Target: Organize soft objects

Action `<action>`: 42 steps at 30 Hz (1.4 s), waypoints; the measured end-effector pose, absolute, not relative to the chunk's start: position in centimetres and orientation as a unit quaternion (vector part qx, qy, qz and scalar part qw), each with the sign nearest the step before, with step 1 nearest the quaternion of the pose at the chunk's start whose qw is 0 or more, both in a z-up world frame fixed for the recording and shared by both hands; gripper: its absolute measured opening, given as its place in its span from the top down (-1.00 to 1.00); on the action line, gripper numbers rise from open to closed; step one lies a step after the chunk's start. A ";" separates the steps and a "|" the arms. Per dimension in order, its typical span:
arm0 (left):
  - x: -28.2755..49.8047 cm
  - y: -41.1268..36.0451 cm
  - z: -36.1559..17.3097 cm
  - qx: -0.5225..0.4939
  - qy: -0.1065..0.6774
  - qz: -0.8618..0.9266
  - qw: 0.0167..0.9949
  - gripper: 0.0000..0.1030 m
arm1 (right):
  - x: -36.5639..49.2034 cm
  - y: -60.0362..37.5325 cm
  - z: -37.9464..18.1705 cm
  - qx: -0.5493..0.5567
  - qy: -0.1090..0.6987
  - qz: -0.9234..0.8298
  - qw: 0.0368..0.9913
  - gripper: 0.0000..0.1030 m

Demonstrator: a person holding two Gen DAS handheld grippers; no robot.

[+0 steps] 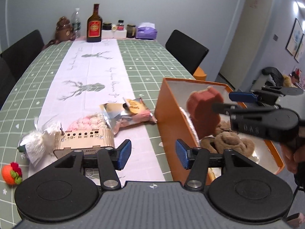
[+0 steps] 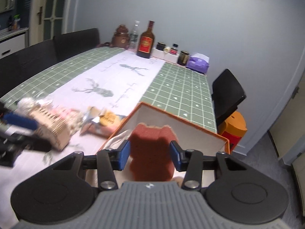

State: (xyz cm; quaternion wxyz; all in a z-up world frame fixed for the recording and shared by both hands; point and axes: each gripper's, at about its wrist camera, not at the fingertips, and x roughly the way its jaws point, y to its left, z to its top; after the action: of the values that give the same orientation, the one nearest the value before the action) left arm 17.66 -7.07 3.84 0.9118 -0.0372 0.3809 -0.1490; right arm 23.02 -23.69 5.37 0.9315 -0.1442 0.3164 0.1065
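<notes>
My right gripper (image 2: 150, 155) is shut on a reddish-brown bear-shaped sponge (image 2: 152, 152) and holds it above the open orange box (image 2: 190, 123). In the left wrist view the sponge (image 1: 204, 112) hangs over a tan plush toy (image 1: 226, 140) lying inside the box (image 1: 167, 118), with the right gripper (image 1: 226, 102) reaching in from the right. My left gripper (image 1: 153, 153) is open and empty, low over the table just left of the box's near wall. A pink-and-white knitted soft item (image 1: 85, 123) and a white fluffy pouch (image 1: 38, 143) lie on the table at the left.
A wooden radio (image 1: 83, 140), a snack bag (image 1: 131, 114) and an orange crocheted fruit (image 1: 11, 173) lie near the front. A brown plush (image 1: 63, 29), bottles (image 1: 94, 25), jars and a purple tissue pack (image 1: 146, 31) stand at the far end. Black chairs (image 1: 185, 49) flank the table.
</notes>
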 end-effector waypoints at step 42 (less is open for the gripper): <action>8.9 -1.3 2.4 -0.011 0.244 -0.121 0.962 -0.07 | 11.5 -15.1 4.3 -0.105 0.245 0.147 0.953 0.42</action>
State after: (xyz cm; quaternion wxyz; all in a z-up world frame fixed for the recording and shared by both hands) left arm 8.88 -1.32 2.40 0.9622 -0.0111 0.2438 -0.1207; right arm 11.46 -15.07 4.34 0.9526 -0.1055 0.2448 0.1467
